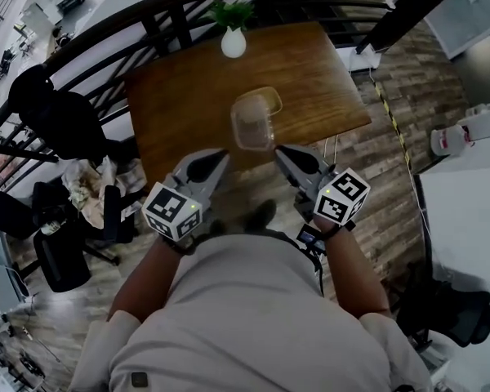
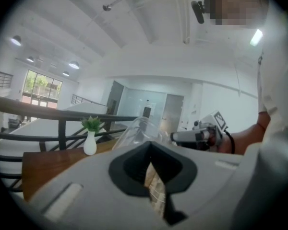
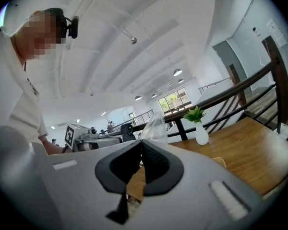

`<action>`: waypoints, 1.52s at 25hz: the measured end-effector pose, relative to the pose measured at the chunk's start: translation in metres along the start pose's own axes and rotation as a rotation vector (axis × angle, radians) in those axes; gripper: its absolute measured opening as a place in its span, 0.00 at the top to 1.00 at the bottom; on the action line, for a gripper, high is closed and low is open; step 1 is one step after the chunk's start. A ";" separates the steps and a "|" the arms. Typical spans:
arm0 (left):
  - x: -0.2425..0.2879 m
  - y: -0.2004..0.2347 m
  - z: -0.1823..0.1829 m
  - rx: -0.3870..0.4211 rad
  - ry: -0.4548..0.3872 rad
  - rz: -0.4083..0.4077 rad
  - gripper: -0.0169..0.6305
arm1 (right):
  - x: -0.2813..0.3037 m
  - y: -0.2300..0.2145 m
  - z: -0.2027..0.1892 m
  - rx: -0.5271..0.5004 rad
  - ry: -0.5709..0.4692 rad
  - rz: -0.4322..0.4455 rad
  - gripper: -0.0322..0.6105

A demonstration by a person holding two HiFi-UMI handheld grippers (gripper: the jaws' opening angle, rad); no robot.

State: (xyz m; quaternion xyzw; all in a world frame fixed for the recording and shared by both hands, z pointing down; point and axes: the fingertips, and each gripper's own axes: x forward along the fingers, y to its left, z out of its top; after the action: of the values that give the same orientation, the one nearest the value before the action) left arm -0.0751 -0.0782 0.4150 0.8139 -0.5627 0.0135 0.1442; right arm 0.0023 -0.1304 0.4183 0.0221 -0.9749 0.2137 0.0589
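A clear plastic container (image 1: 256, 119) hangs tilted over the near part of a brown wooden table (image 1: 180, 96). My left gripper (image 1: 224, 154) meets its near left corner and my right gripper (image 1: 278, 149) its near right corner. Each looks shut on the container's edge. In the left gripper view the jaws (image 2: 150, 145) meet at the tip, the container (image 2: 137, 128) rises right behind them, and the right gripper (image 2: 197, 135) shows beyond. In the right gripper view the jaws (image 3: 140, 143) are closed, clear plastic (image 3: 156, 126) stands up from the tip, and the left gripper (image 3: 86, 140) is opposite.
A white vase with a green plant (image 1: 233, 41) stands at the table's far edge. A black curved railing (image 1: 106, 39) runs behind and left of the table. Black chairs (image 1: 61, 251) and clutter are at the left, a white counter (image 1: 465, 219) at the right.
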 end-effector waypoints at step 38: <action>-0.110 -0.194 -0.060 -0.013 -0.013 -0.077 0.97 | -0.149 0.174 -0.085 -0.023 -0.049 -0.031 0.94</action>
State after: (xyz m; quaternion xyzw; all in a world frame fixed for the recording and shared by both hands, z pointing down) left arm 0.0719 0.1002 0.4100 0.8339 -0.5322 -0.0010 0.1461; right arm 0.1474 0.0657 0.4044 0.0417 -0.9779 0.2011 0.0384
